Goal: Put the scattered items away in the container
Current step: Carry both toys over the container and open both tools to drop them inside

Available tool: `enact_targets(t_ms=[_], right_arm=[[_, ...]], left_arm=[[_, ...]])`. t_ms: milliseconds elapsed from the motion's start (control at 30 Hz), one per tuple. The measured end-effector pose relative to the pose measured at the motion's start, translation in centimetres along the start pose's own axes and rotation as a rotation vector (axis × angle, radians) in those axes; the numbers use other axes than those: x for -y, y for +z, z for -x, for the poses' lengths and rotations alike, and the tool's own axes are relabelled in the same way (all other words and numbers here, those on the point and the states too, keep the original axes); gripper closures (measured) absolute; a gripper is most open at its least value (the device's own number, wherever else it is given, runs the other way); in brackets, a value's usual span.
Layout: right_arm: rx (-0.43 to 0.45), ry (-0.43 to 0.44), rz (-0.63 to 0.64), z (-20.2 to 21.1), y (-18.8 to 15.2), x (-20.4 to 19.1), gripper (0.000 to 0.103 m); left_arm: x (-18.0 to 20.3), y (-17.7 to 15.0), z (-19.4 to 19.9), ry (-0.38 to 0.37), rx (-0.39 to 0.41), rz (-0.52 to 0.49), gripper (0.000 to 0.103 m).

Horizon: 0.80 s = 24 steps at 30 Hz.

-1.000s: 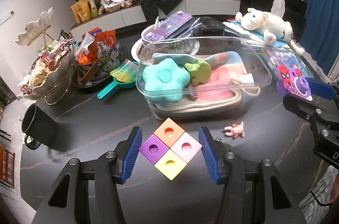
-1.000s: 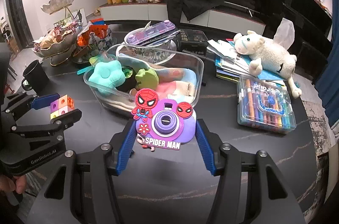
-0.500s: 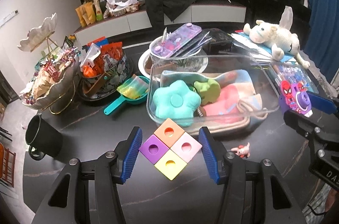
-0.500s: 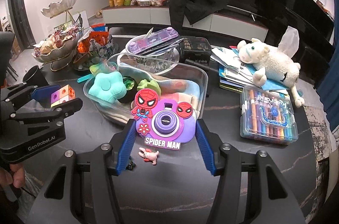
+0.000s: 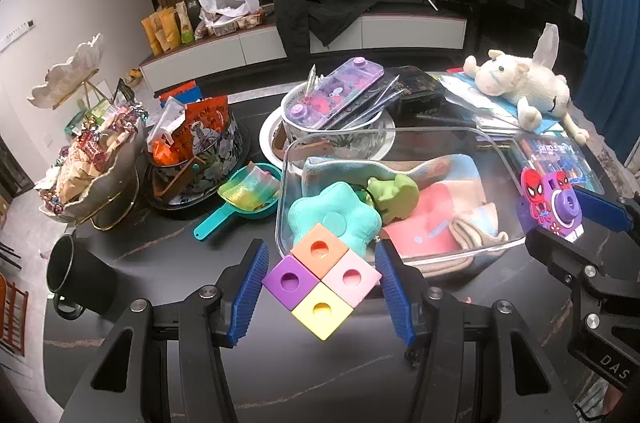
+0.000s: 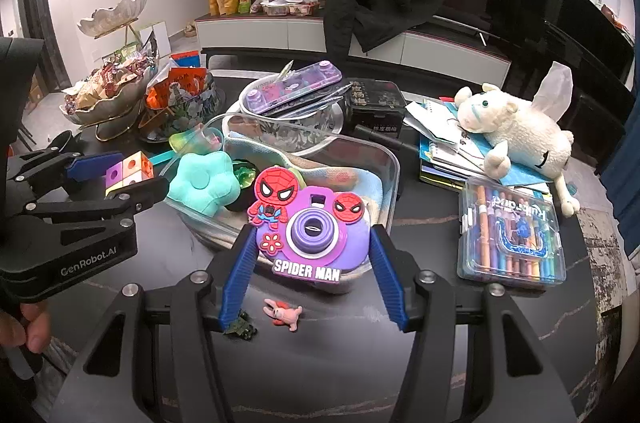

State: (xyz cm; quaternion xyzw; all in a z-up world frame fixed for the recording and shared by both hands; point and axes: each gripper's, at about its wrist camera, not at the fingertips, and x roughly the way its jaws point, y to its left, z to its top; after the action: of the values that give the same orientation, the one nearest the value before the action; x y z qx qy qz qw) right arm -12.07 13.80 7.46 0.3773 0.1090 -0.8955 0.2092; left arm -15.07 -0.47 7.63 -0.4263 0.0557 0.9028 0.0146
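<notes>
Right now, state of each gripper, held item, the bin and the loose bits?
left gripper: shut on block cluster, lifted
right gripper: shut on Spider-Man toy camera, lifted
clear container: lidless, partly filled
teal flower cushion: inside container
pink figure: loose on table
dark green figure: loose on table
marker case: closed, on table

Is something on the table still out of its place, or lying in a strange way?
Yes. A small pink toy figure lies on its side on the dark table, outside the clear container, beside a small dark green piece. Both are loose, in front of the container, below the right gripper.
</notes>
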Motion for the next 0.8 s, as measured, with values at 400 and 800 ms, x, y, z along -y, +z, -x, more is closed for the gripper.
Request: enact_targets(t_ms=[400,800], right_arm=[[0.002,0.007,-0.001,-1.8,1.4,0.8,0.050],[-0.004,0.011,0.003,-3.1,1.7,0.9,0.050]], left_arm=[[0.0,2.5,-1.2,-0.019,0.015,0.006,0.051],[-0.2,3.5,-2.5,-0.034,0.021,0.014,0.051]])
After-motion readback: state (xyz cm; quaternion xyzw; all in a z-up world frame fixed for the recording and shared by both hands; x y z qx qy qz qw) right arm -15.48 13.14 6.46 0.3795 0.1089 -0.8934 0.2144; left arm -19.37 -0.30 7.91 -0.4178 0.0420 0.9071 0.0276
